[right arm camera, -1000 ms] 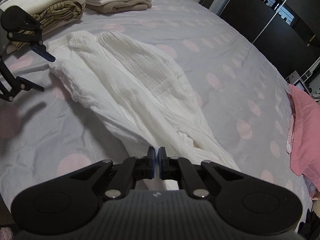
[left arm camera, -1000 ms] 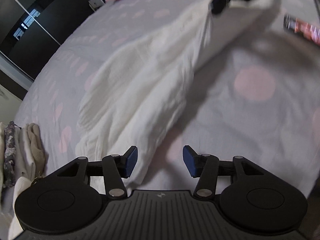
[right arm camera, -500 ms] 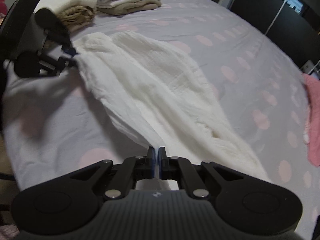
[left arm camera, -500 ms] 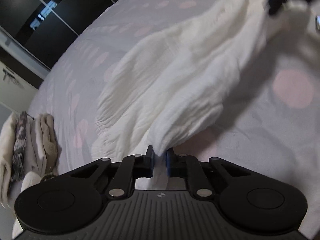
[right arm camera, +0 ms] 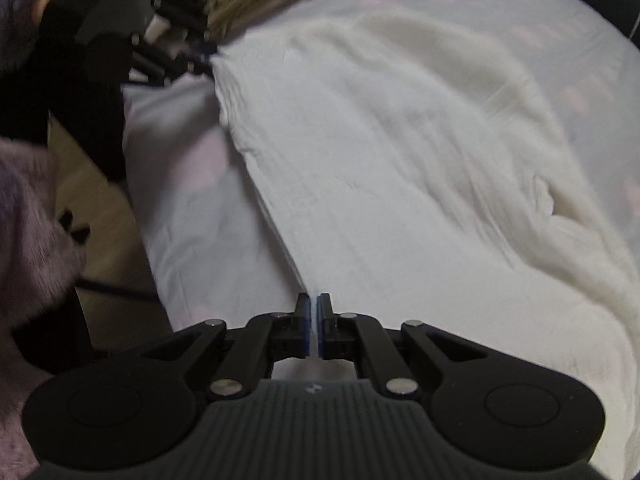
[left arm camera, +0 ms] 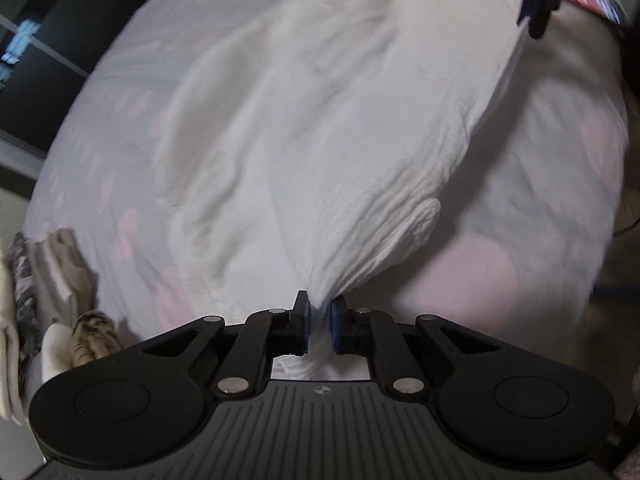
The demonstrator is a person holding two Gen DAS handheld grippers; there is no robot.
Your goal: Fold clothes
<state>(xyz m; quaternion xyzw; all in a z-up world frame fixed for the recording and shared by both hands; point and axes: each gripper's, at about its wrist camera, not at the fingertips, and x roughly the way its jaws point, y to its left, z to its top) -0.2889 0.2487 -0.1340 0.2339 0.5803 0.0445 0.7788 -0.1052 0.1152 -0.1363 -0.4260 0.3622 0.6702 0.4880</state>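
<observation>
A white crinkled garment [left arm camera: 320, 140] lies spread over the grey bed sheet with pink dots [left arm camera: 540, 200]. My left gripper [left arm camera: 319, 312] is shut on a bunched corner of it, and cloth shows between the blue pads. In the right wrist view the same garment [right arm camera: 400, 160] stretches away from my right gripper [right arm camera: 314, 320], which is shut on its near edge. The cloth's straight edge runs taut between the two grippers. The left gripper [right arm camera: 204, 50] shows at the far end of that edge, the right gripper [left arm camera: 538, 20] at the top right of the left wrist view.
Stacks of folded clothes [left arm camera: 48, 272] sit on the bed beside the left gripper, also seen as folded clothes [right arm camera: 256, 12] at the top of the right wrist view. A fuzzy purple sleeve [right arm camera: 28, 220] and wooden floor [right arm camera: 100, 208] lie past the bed's edge. Dark wardrobe doors [left arm camera: 32, 60] stand beyond.
The left gripper went from open beside the garment to shut on its corner. Both grippers then pulled the cloth toward the bed's edge, stretching its side straight between them.
</observation>
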